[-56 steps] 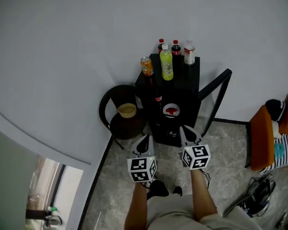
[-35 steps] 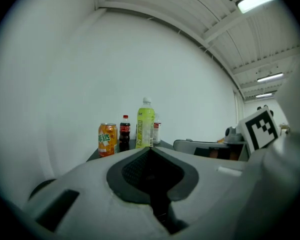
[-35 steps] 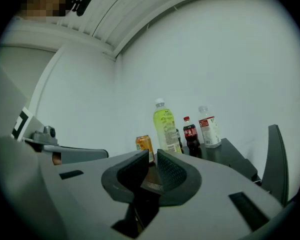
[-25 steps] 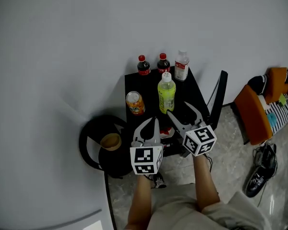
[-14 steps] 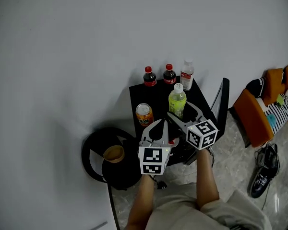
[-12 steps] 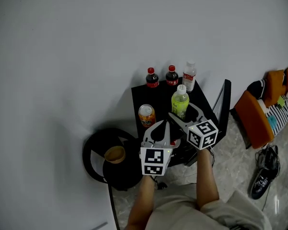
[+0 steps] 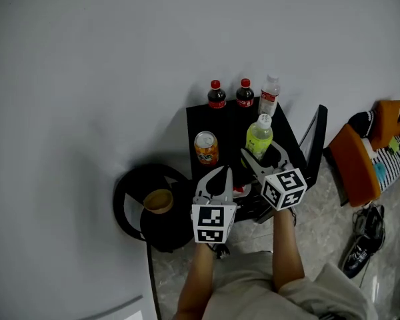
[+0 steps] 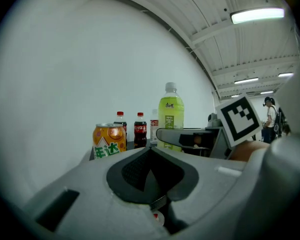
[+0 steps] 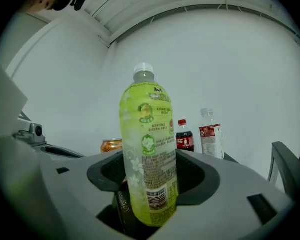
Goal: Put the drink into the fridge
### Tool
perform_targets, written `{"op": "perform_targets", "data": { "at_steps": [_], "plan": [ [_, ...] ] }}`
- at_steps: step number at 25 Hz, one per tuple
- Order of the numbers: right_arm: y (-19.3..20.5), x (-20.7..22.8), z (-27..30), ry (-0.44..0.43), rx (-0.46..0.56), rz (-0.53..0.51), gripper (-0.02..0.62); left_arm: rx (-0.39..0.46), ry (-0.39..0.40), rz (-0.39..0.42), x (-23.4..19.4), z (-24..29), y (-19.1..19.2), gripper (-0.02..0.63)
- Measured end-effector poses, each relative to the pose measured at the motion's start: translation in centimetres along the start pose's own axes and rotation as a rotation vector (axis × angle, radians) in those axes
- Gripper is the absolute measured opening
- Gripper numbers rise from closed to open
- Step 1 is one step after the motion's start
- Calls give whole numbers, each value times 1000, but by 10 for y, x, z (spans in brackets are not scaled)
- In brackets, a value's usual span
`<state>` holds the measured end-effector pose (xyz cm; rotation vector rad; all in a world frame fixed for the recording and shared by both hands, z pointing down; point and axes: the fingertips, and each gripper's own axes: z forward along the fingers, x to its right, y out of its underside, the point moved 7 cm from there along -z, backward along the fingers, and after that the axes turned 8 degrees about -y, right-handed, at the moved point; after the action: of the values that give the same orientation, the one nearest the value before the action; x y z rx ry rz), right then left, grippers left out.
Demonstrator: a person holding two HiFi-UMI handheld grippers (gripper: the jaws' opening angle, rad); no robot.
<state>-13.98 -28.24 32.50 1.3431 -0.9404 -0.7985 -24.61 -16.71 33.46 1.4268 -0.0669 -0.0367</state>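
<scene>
A tall green bottle (image 7: 259, 136) stands upright on the black fridge top (image 7: 235, 127). My right gripper (image 7: 261, 157) reaches level around its lower part. Its jaws have just been closing with the bottle (image 9: 149, 154) between them, and both pads touch its sides. My left gripper (image 7: 217, 173) is shut and holds nothing. It hovers at the fridge's front edge, just before an orange can (image 7: 205, 148). In the left gripper view the can (image 8: 109, 140) and the bottle (image 8: 170, 115) rise beyond the closed fingertips.
Two cola bottles (image 7: 217, 95) (image 7: 245, 93) and a clear water bottle (image 7: 269, 95) stand along the back of the fridge top. The fridge door (image 7: 317, 145) hangs open at the right. A black round seat with a paper cup (image 7: 159, 201) stands to the left. Shoes (image 7: 359, 252) lie on the floor.
My right gripper has slid forward so that its fingers now flank the green bottle instead of stopping short of it. The left gripper has hardly moved.
</scene>
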Motion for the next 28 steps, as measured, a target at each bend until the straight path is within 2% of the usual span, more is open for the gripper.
{"op": "perform_targets", "data": {
  "at_steps": [4,9,13,16,23,28],
  "plan": [
    [-1,-6,-17,-46,-15,-4,282,-17,-39,-29,17,-8,5,9],
    [-1,-10,-48,-132,-33,-7,281,-3,-101,-103,44,-21,10,9],
    [1,-18,-75,-230,-24,19,281,-13,-140,-113,67,-40,18,9],
    [5,-26,-95,-268,-30,10,281,-31,-164,-119,85,-58,25,9],
    [30,-43,-135,-337,-36,95,281,-97,-234,-161,104,-100,53,9],
    [62,-52,-154,-368,-55,58,281,-120,-271,-137,105,-117,72,9]
  ]
}}
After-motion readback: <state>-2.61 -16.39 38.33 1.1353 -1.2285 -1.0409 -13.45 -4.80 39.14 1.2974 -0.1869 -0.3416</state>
